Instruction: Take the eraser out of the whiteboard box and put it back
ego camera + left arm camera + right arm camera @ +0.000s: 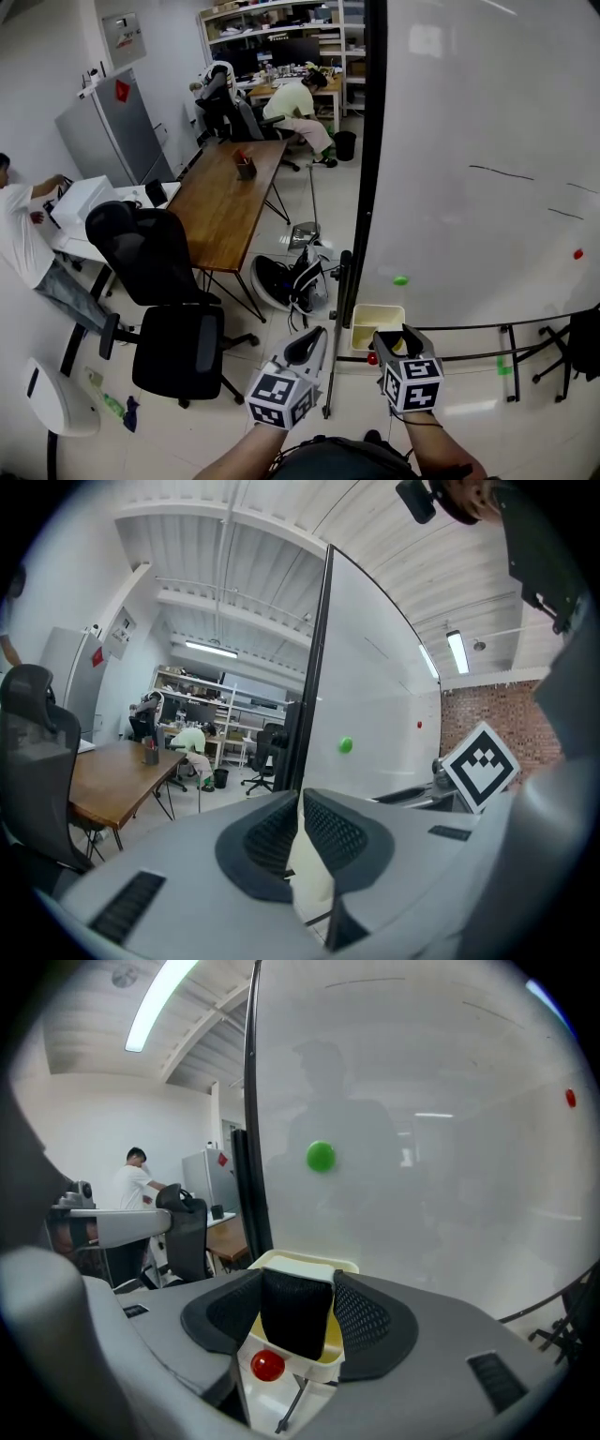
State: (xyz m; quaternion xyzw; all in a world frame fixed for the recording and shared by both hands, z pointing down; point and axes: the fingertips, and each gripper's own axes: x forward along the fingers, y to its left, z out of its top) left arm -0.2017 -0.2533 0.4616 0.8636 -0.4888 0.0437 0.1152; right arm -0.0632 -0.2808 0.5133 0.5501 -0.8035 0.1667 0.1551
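- We see the black block-shaped eraser (296, 1321) between the jaws of the right hand-held gripper (298, 1288). Both mesh pads press on its sides, and the jaws stand wide because the block is wide.
- The eraser sits right at the open top of the small pale yellow plastic box (300, 1262). This box hangs at the bottom edge of the big white whiteboard (487, 141). We cannot tell if the eraser's bottom end is inside the box.
- We think the eraser is light and a bit soft, like felt or foam, so a gentle squeeze should do.
- We think its two long flat sides are the best place to hold it, near the middle, so it does not tip.
- The box looks thin and light, so we would not bump it.
- The left hand-held gripper (301, 803) has its jaws close together and holds nothing.
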